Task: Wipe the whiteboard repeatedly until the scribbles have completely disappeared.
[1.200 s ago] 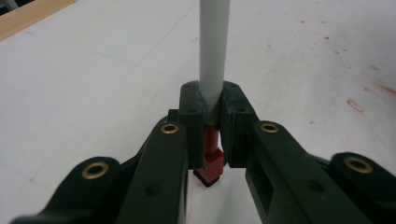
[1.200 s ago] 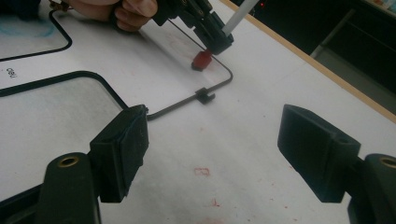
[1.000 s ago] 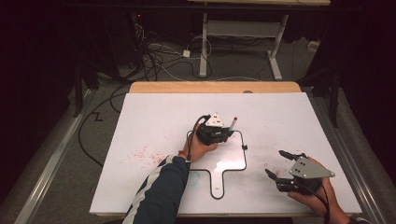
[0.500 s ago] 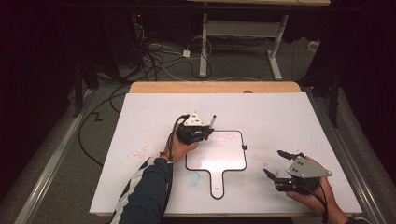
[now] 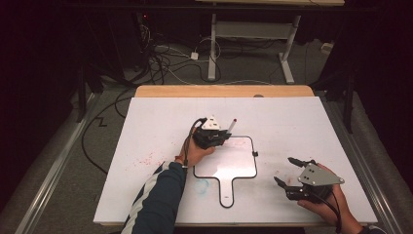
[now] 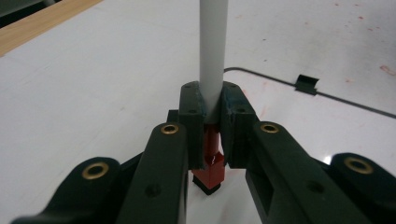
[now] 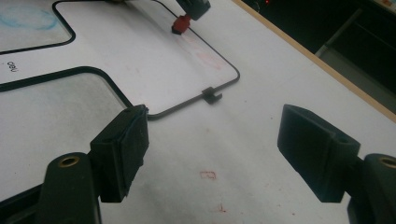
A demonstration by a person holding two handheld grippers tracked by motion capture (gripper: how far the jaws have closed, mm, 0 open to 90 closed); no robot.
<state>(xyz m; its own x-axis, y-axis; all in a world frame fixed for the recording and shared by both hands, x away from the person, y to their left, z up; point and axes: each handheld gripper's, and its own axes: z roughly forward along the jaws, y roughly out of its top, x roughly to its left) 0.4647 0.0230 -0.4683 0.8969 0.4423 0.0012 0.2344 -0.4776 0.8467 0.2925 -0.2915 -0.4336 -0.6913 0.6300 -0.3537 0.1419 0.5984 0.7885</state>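
Marker [image 6: 214, 56]: long axis runs up-right from small whiteboard's [image 5: 243, 168] upper-left corner. Left gripper [image 5: 213, 135] clamped on marker. Right gripper [image 5: 290, 170] jaws wide apart, empty.

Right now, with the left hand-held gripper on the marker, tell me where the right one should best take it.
Probably the bare white barrel of the marker above the left hand-held gripper, coming from the side, across its length. The red tip end sits low at the small whiteboard, leaving little room there.
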